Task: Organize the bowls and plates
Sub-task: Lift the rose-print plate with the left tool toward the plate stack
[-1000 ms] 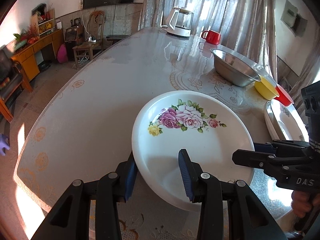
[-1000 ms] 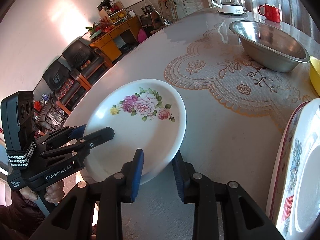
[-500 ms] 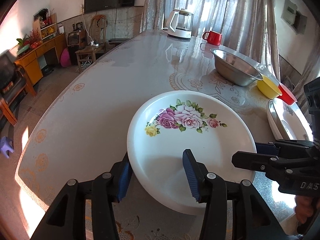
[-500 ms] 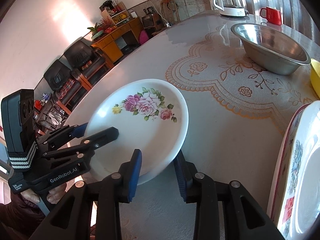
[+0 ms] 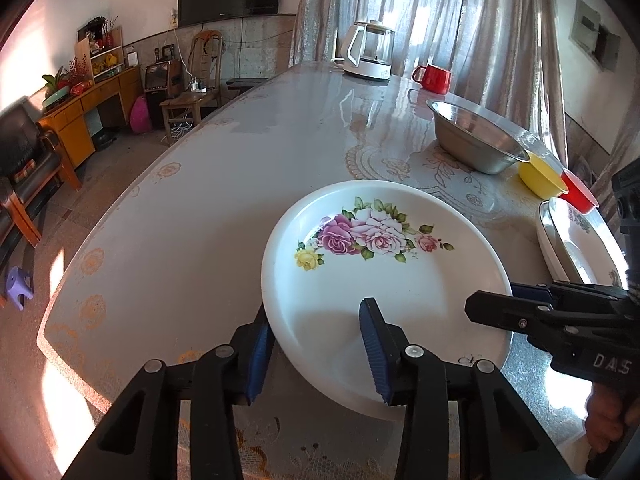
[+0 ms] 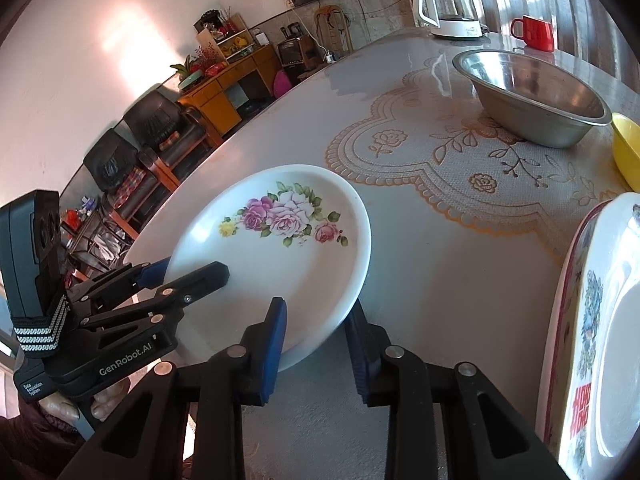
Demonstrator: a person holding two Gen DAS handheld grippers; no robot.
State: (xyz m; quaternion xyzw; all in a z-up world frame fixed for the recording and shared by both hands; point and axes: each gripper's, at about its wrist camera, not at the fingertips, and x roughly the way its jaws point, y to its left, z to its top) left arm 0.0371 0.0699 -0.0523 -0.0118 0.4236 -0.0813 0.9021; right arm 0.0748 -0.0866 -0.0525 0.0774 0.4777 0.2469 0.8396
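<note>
A white plate with a rose print (image 5: 384, 280) is held off the table by both grippers; it also shows in the right wrist view (image 6: 276, 256). My left gripper (image 5: 316, 348) is shut on its near left rim, one blue pad above and one below. My right gripper (image 6: 316, 340) is shut on its near right rim the same way. The right gripper also shows in the left wrist view (image 5: 508, 304), and the left gripper in the right wrist view (image 6: 188, 272). A stack of plates (image 6: 600, 340) lies at the right, also seen in the left wrist view (image 5: 576, 248).
On the table (image 5: 240, 184) stand a steel bowl (image 5: 476, 144), a yellow bowl (image 5: 540, 176), a red bowl (image 5: 578, 196), a red mug (image 5: 434, 78) and a glass kettle (image 5: 370, 56). The table's left edge drops to the floor, with chairs and a cabinet beyond.
The plate has risen a little with both grippers and shifted slightly to the right. Both grips stay the same.
</note>
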